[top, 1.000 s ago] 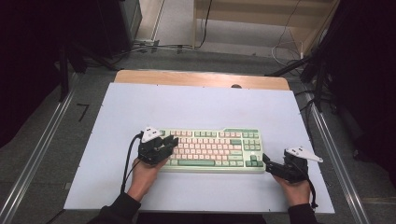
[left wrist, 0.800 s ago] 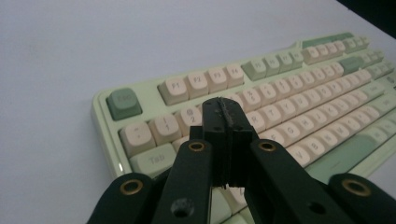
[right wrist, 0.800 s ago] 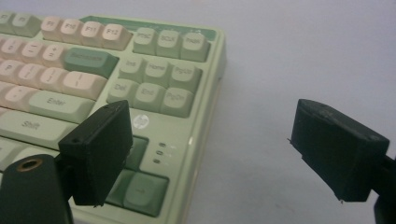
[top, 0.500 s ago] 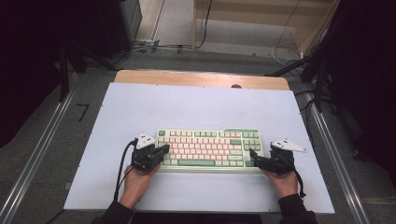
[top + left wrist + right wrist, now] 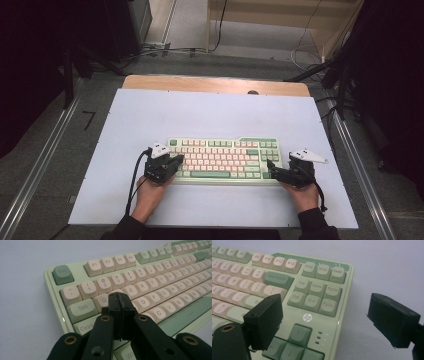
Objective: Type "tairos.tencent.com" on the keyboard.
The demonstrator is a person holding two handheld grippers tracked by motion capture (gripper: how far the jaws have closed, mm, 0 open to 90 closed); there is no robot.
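Bench: pale lavender-white flat bench (image 5: pixel 215 120) with a bare wooden strip along its far edge, set between metal side rails.
Keyboard: pale green plastic keyboard with cream and green keycaps (image 5: pixel 225 159), lying flat on the near half of the bench, long side parallel to the near edge, roughly centred left to right. An "hp" mark sits above the arrow keys in the right gripper view.
Left gripper: black two-fingered left gripper with a grey three-cornered top plate (image 5: pixel 119 305), held in the person's left hand (image 5: pixel 148 192) at the keyboard's left end. Its fingers are clenched together with nothing between them; the joined tips sit over the cream letter keys just right of Tab and Caps. Contact with the keys cannot be confirmed.
Right gripper: matching black right gripper (image 5: pixel 332 320), held in the person's right hand (image 5: pixel 302 195) at the keyboard's right end. Its fingers are released and spread wide: one over the keys left of the arrow cluster, the other past the right edge, over bare bench. The keyboard's near right corner lies between them.
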